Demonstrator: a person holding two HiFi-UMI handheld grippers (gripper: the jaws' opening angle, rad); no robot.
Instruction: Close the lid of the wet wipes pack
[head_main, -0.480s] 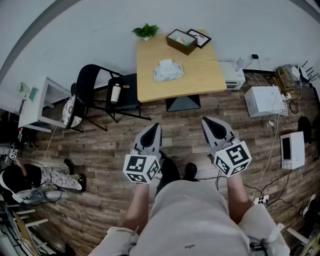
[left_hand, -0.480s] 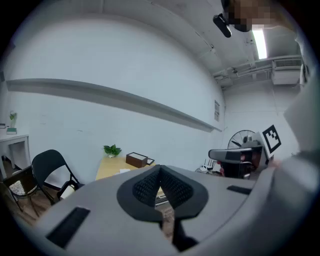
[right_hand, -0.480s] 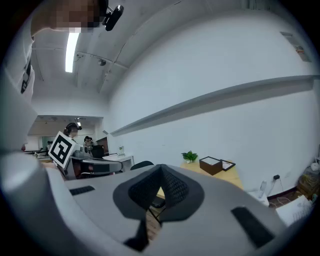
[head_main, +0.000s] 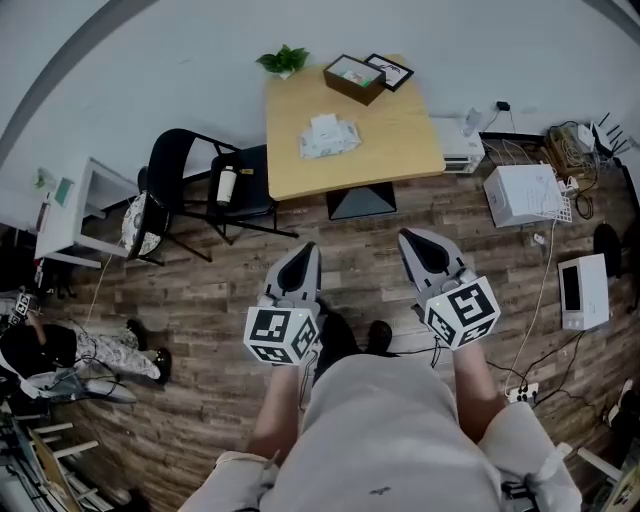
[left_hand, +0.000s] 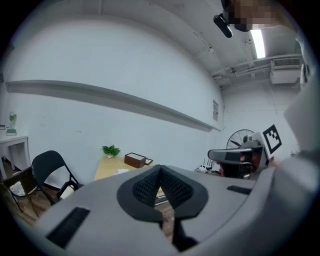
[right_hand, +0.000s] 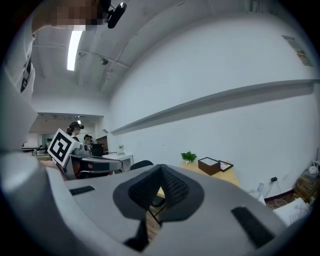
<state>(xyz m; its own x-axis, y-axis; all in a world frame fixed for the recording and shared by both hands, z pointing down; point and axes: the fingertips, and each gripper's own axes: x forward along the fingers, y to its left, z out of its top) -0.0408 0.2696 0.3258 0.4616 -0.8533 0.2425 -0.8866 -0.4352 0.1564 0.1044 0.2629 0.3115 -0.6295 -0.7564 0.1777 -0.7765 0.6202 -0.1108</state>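
The white wet wipes pack (head_main: 328, 136) lies near the middle of a small wooden table (head_main: 400, 140) far ahead of me; whether its lid stands open I cannot tell from here. My left gripper (head_main: 305, 250) and right gripper (head_main: 411, 240) are held side by side over the wooden floor, well short of the table. Both are shut with nothing between their jaws. In the left gripper view the table (left_hand: 107, 167) shows beyond the shut left gripper (left_hand: 161, 171). In the right gripper view the right gripper (right_hand: 161, 170) is shut too.
A brown box (head_main: 352, 79), a framed picture (head_main: 390, 70) and a small plant (head_main: 282, 61) sit at the table's far edge. A black chair (head_main: 190, 180) with a bottle (head_main: 226, 185) stands left of the table. White appliances (head_main: 525, 195) and cables lie at right.
The table and chair have shifted slightly up and left in the head view. Both grippers stay shut and side by side.
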